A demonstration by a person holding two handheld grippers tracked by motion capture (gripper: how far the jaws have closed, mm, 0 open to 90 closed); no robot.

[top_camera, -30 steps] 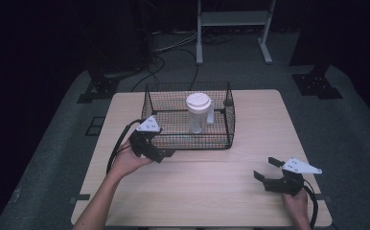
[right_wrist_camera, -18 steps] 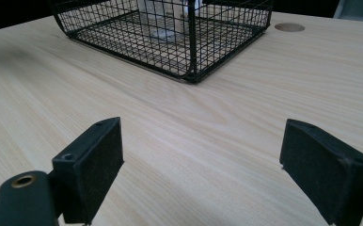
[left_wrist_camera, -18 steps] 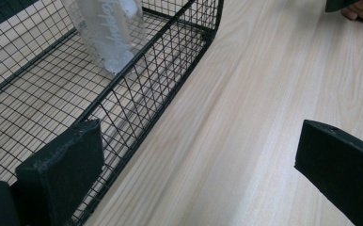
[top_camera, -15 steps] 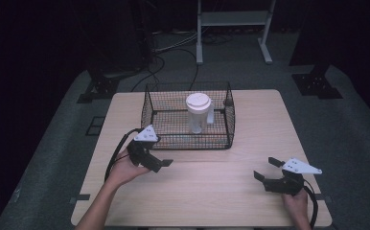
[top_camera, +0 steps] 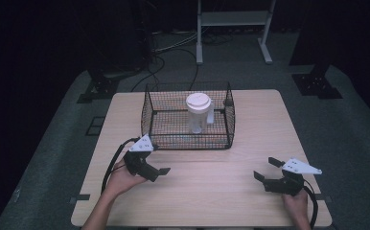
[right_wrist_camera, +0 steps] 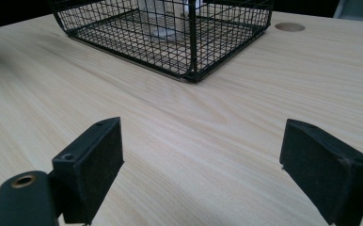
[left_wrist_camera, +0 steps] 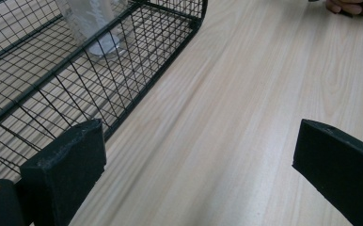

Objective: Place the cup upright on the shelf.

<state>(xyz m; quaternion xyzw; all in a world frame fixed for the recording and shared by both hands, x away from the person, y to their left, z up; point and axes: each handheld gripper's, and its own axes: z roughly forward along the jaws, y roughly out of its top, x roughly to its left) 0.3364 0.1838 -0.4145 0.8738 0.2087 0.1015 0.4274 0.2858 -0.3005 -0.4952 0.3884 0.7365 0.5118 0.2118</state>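
A black wire basket (top_camera: 146,115) stands at the middle of the wooden table (top_camera: 212,191). Upright inside it is a clear cup with a white lid (top_camera: 198,111). My left gripper (top_camera: 159,159) is open and empty, just in front of the basket's near left corner. In the left gripper view the left gripper (left_wrist_camera: 201,174) points along the basket (left_wrist_camera: 76,70) wall, with the cup (left_wrist_camera: 95,23) behind the mesh. My right gripper (top_camera: 267,168) is open and empty near the table's front right. In the right gripper view the right gripper (right_wrist_camera: 208,169) faces the basket (right_wrist_camera: 170,28) corner.
Bare wood lies between the two grippers and along the table's front. A round hole (right_wrist_camera: 290,27) is cut in the tabletop beyond the basket. The other hand (left_wrist_camera: 353,5) shows at the top right of the left gripper view. Stand legs and cables lie on the dark floor behind.
My left gripper has drawn back from the basket toward the table's front edge, still open. The right gripper, the basket and the cup have not moved.
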